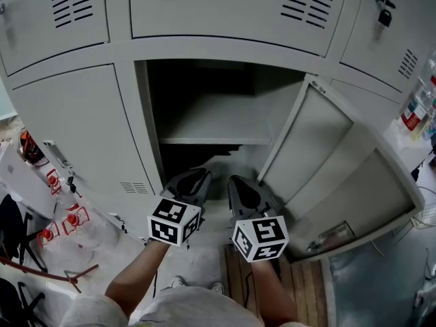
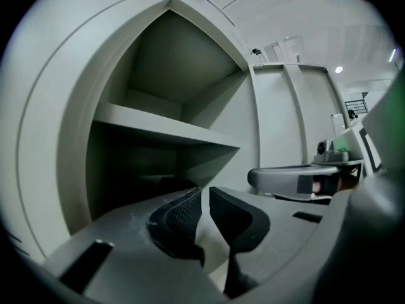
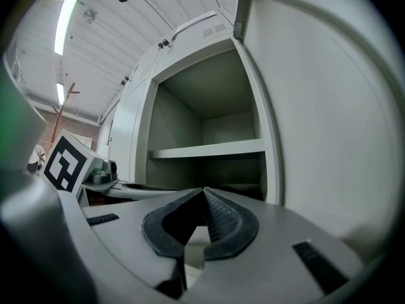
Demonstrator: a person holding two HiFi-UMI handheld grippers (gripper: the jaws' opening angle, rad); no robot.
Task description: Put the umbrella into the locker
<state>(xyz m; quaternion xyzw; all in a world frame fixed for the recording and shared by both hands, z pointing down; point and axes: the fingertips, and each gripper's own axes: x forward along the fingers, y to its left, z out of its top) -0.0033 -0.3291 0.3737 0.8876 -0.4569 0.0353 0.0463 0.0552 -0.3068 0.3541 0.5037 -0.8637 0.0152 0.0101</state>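
Slatted wooden boards (image 1: pixel 310 285) lie on the pale floor (image 1: pixel 371 285) below me, clear red-capped bottles (image 1: pixel 80 231) to my left. A strip light (image 3: pixel 64 24) glows on the white ceiling (image 3: pixel 158 18).

Both grippers held forward, side by side, empty.
The left gripper (image 1: pixel 188 181) has its jaws a narrow slit apart with nothing between them. The right gripper (image 1: pixel 244 188) has its jaw tips touching. Two bare forearms (image 1: pixel 133 281) reach up from the bottom of the head view.
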